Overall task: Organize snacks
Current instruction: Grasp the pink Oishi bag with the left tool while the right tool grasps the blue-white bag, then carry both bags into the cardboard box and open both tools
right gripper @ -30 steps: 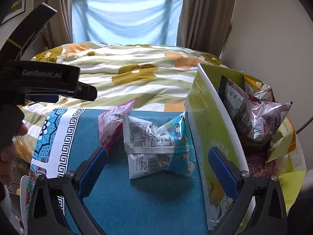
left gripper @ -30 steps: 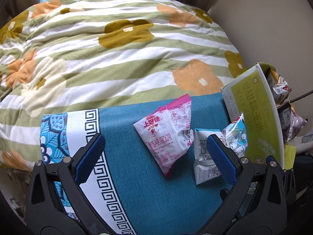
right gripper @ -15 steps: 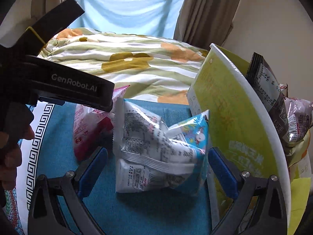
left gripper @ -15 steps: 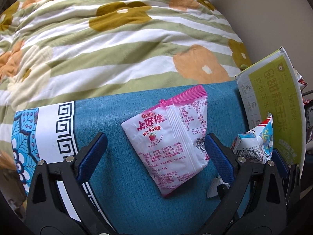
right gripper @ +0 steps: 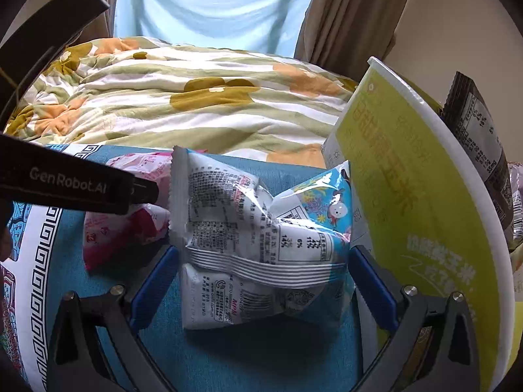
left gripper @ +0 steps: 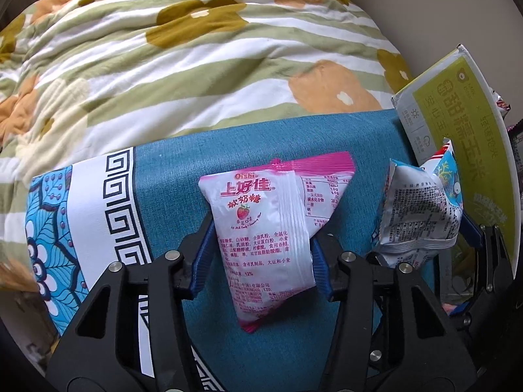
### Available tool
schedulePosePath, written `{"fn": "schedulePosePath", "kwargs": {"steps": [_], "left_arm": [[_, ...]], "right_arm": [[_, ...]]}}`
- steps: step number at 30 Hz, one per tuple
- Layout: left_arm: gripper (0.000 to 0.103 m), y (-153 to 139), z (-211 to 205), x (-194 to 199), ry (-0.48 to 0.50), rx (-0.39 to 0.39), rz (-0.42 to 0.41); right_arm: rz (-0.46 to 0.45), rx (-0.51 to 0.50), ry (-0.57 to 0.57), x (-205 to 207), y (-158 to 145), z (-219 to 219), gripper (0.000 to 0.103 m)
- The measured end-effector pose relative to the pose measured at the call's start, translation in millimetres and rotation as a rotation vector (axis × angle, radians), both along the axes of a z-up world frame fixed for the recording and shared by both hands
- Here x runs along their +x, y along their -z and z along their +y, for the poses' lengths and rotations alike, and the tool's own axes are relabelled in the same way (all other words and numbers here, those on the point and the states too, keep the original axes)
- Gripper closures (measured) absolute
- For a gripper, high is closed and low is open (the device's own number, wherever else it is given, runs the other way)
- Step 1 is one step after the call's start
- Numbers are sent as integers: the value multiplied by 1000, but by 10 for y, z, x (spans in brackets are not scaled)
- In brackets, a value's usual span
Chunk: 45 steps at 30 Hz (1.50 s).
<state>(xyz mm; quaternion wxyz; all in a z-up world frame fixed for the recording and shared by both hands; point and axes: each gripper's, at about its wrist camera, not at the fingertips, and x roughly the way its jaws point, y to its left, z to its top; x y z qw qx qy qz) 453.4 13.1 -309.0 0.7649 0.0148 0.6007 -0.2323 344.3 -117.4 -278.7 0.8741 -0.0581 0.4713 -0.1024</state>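
Only right view shows dark packet (right gripper: 480, 137) behind box (right gripper: 421, 196).

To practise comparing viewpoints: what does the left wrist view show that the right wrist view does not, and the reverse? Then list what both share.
Only the left wrist view: the left gripper, whose jaws have just been closing, pressed on the pink packet, and that packet's full printed face.

Only the right wrist view: the right gripper open around the white and blue packet, the dark packet behind the green box, and the curtains.

Both: the two packets, the green box, the teal cloth, the floral quilt.
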Motion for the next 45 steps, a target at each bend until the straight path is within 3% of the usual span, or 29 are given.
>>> {"fn": "schedulePosePath", "kwargs": {"steps": [9,11,13,19,25,36,45], "left_arm": [[57,-19,188,-59,-23,11,5],[57,-22,212,-69,-29,11,6],[58,-25,231,-82,-36,12,7],[65,-110,258,-126,-44,2,-5],[66,-283,338,-179,-59,-10,-33],[66,-1083,492,-418,-84,-40,-154],[66,-1816,112,-835,-74,-86,-264]], "right_arm": [[6,123,9,77,33,-41,2],[3,143,10,82,30,-61,10],[9,144,7,79,30,-73,29],[1,145,-12,51,-28,-76,40],[-35,179,-14,1,-185,-83,41],[-119,196,-70,-213,-872,57,41],[-198,216,-72,-649,-1580,-196,41]]}}
